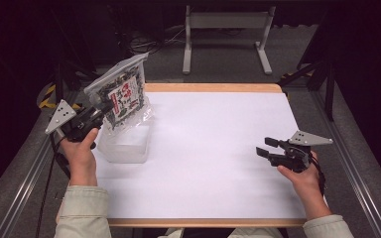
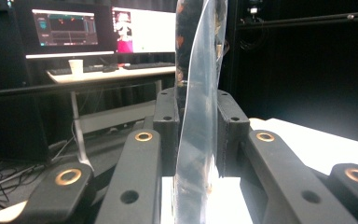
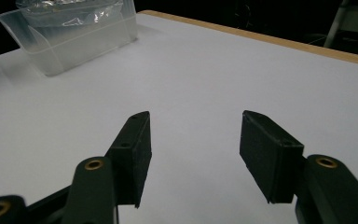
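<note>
High view. Tabletop (image 1: pixel 218 148): white sheet over wood, wood edge showing at far and near sides. Clear plastic tub (image 1: pixel 126 144): rectangular, near the left edge, abt halfway along it. Snack bag (image 1: pixel 121 94): clear film w/ dark patterned contents and a red-and-white label, held tilted above the tub's far end, its lower part at or inside the tub rim (can't tell which). Left gripper (image 1: pixel 100 110): off the left edge, jaws closed on the bag's lower left edge; grey three-cornered plate on top; held by left hand (image 1: pixel 82 151), pale sleeve. Right gripper (image 1: pixel 266 147): over the tabletop near the right edge, jaws apart, nothing between them, pointing left; held by right hand (image 1: pixel 302 181). Grey metal stand (image 1: pixel 226 34) on the floor beyond the far edge.

Left gripper view. Left gripper (image 2: pixel 198 135): both jaws pressed onto the bag's clear film edge (image 2: pixel 200 116), which stands edge-on between them, running up and out the top. Bkgd: two lit monitors (image 2: pixel 102 28), desk w/ keyboard and a white cup (image 2: pixel 76 66).

Right gripper view. Right gripper (image 3: pixel 193 154): jaws wide apart, holding nothing, white tabletop (image 3: pixel 214 79) beneath. Tub (image 3: pixel 70 35) at upper left (crinkled clear film visible in it), well apart from the jaws. Wood far edge at upper right.
</note>
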Available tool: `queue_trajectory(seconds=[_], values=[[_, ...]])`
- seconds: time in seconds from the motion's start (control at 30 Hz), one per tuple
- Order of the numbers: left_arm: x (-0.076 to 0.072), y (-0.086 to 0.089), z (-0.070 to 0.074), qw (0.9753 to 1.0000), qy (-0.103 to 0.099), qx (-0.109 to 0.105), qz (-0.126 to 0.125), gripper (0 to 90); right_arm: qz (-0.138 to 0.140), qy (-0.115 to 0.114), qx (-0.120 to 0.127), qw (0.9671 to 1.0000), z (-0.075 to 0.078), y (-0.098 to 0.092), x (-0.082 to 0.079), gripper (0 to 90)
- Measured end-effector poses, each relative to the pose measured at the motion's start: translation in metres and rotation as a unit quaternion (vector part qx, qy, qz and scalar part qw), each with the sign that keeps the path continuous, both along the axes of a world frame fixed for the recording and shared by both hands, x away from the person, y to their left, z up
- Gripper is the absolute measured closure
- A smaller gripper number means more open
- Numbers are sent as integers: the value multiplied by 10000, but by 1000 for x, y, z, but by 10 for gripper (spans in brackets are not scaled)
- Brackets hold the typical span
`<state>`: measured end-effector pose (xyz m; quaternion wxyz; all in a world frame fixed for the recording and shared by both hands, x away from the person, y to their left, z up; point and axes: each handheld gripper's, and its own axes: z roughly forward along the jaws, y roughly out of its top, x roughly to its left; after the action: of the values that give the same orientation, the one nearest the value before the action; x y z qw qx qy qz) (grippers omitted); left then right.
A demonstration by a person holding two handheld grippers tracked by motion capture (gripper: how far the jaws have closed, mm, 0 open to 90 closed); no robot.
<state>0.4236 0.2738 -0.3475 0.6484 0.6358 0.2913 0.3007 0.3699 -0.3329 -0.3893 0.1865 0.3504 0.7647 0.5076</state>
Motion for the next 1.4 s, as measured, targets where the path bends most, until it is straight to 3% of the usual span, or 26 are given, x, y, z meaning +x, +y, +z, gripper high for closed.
queue_trajectory(seconds=[0.53, 0.8, 0.87, 0.97, 1.07, 1.27, 1.3, 1.4], values=[[7, 6, -15, 9993, 345, -15, -134, 742, 22, 49, 11, 10000, -2, 1, 1, 441], [9, 13, -25, 9982, 553, -211, -74, 739, 34, 45, -19, 10000, -2, 1, 2, 440], [9, 13, -25, 9979, 629, -180, -28, 737, 30, 54, -14, 10000, -3, 2, 2, 440], [10, 8, -26, 9966, 814, 110, 90, 738, 25, 86, -18, 10000, -3, 2, 2, 438], [11, 4, -26, 9964, 819, 211, 68, 737, 36, 79, -22, 10000, -3, 2, 3, 435], [12, 8, -30, 9952, 968, 148, 65, 737, 25, 80, -16, 10000, -3, 2, 3, 435], [13, 10, -34, 9939, 1094, 88, 71, 736, 41, 83, -37, 9999, -4, 2, 4, 434], [14, 13, -37, 9927, 1206, 35, 84, 736, 34, 92, -32, 9999, -4, 2, 3, 434]])
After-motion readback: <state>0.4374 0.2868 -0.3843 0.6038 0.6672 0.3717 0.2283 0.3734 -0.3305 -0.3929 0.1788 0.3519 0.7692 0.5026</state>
